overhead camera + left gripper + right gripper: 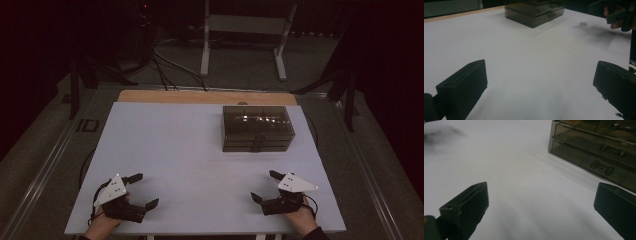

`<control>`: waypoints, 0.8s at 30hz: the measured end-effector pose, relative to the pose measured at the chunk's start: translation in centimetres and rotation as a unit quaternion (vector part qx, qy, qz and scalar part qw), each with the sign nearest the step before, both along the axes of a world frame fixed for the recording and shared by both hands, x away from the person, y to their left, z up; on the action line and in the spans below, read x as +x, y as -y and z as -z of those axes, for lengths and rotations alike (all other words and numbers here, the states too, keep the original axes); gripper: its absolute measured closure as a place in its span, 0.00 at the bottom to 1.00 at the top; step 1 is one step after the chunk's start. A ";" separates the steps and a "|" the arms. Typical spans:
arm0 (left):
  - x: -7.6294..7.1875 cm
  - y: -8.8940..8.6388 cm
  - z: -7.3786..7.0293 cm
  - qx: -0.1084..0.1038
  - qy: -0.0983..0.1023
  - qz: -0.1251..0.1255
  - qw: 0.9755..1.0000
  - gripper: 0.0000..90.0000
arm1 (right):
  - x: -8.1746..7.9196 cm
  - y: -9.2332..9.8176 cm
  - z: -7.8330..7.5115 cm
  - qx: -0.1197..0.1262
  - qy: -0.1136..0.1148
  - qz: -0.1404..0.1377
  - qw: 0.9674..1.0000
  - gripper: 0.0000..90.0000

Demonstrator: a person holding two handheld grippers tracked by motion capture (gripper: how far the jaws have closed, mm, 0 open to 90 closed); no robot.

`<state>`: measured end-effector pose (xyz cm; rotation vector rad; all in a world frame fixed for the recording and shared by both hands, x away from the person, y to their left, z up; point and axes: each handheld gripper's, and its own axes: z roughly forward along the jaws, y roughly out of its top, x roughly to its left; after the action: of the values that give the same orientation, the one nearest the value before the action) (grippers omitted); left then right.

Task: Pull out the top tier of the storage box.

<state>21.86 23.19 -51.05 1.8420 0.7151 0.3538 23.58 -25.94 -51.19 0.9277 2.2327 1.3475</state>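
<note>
Both hand-held grippers low, jaws apart.

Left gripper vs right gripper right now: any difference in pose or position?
The left gripper sits at the near left corner of the table, far from the smoky drawer box; the right gripper sits at the near right, closer to the box. The left points right, the right points left. Both are open, empty and hand-held.
</note>
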 end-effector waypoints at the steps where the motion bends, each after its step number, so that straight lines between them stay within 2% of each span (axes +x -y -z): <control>1: 0.0 0.0 0.0 0.000 0.000 0.001 1.000 0.00 | 0.0 -0.1 -0.1 -0.003 -0.003 -0.005 1.000 0.00; 4: 0.1 0.0 0.1 0.003 -0.004 0.002 1.000 0.00 | -0.2 -0.4 -0.3 -0.007 -0.001 -0.011 1.000 0.00; 7: 0.1 0.1 0.1 0.004 -0.004 0.002 1.000 0.00 | -0.3 -0.6 -0.5 -0.002 0.003 -0.014 1.000 0.00; 16: 0.2 0.2 0.1 0.000 -0.004 0.006 1.000 0.00 | -0.4 -0.4 -1.2 0.002 0.016 -0.005 1.000 0.00; 20: 0.1 0.2 0.0 0.001 -0.004 0.007 1.000 0.00 | -0.7 -0.7 -2.0 0.012 0.027 -0.007 1.000 0.00; 24: 0.1 0.1 0.1 0.002 -0.005 0.007 1.000 0.00 | -0.8 -1.0 -2.6 0.005 0.040 -0.013 0.999 0.00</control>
<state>21.97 23.07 -51.11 1.8529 0.7092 0.3380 22.80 -24.89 -48.60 0.8348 2.1878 1.3837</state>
